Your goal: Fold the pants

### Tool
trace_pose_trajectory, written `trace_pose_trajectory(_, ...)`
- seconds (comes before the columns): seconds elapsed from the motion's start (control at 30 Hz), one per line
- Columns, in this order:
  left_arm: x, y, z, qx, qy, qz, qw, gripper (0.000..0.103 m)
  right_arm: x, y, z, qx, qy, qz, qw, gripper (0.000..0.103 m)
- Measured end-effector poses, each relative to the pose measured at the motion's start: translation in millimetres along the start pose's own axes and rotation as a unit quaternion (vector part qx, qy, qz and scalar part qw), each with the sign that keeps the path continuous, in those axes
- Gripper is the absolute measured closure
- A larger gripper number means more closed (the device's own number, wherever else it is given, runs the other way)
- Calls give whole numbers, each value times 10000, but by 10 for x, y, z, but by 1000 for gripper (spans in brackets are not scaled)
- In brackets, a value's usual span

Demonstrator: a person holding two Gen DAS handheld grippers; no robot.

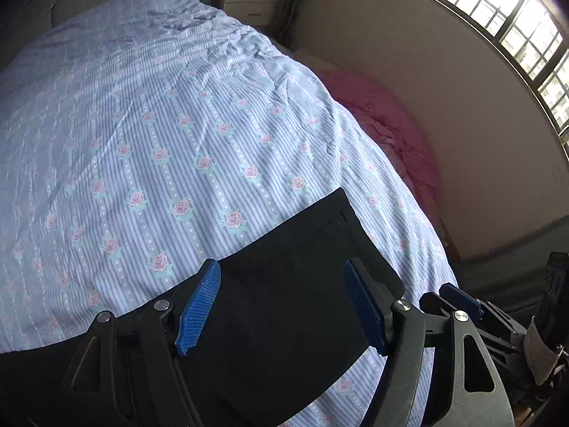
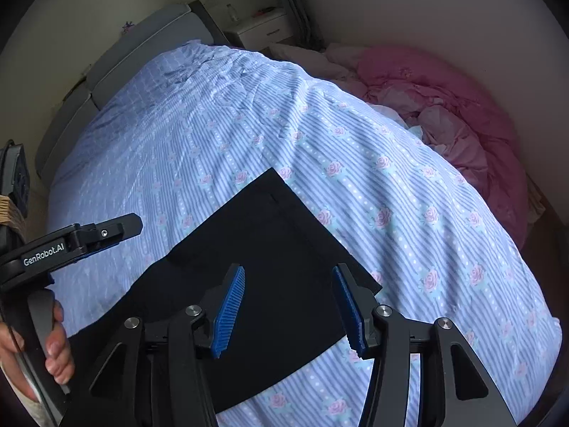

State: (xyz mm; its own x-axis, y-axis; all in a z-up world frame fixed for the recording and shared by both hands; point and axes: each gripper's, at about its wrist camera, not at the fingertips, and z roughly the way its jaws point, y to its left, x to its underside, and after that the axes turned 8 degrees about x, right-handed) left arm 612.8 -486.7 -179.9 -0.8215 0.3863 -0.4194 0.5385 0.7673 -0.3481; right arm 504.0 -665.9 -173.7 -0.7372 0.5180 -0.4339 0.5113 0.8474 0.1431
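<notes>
Black pants [image 1: 284, 284] lie flat on a bed with a blue striped, rose-patterned sheet [image 1: 160, 124]. My left gripper [image 1: 281, 306] hovers above the black cloth with its blue pads wide apart and nothing pinched between them. In the right wrist view the same pants [image 2: 270, 235] show a square end pointing up the bed. My right gripper [image 2: 288, 306] stands open over that end, its pads clear of the cloth. The left gripper [image 2: 117, 229] appears at the left of this view, held by a hand [image 2: 53, 348].
A pink quilt [image 2: 462, 114] is bunched along the bed's right side by the wall. A grey headboard [image 2: 142, 46] and a white nightstand [image 2: 263, 28] stand at the far end. A barred window [image 1: 515, 28] is at the upper right.
</notes>
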Motion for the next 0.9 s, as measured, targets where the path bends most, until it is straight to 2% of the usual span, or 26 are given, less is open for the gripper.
trace_pose_trajectory(0.1, 298, -25, -502, -227, -273, 185, 9992, 32, 104, 142, -261, -21, -143, -307, 9994, 49)
trace_pose_trajectory(0.17, 513, -18, -839, -377, -399, 228, 9982, 31, 198, 259, -480, -79, -227, -512, 9984, 41)
trace_pose_trajectory(0.27, 906, 114, -1382, -536, -596, 4, 9968, 28, 408, 471, -836, -204, -339, -789, 9961, 37)
trace_pose_trajectory(0.43, 1699, 509, -2310, -875, -940, -395, 9909, 20, 963, 936, -1443, -539, -414, -1175, 9907, 36)
trace_pose_trajectory(0.57, 2274, 858, -2931, -1038, -1125, -660, 9860, 20, 1499, 1316, -1876, -794, -515, -1317, 9868, 36)
trace_pose_trajectory(0.73, 2992, 1239, -3542, -1175, -1363, -1129, 9772, 20, 2073, 1710, -2294, -1091, -598, -1491, 9810, 36)
trace_pose_trajectory(0.9, 3719, 1602, -3953, -1375, -1479, -1897, 9609, 20, 2542, 2085, -2615, -1388, -655, -1851, 9707, 36)
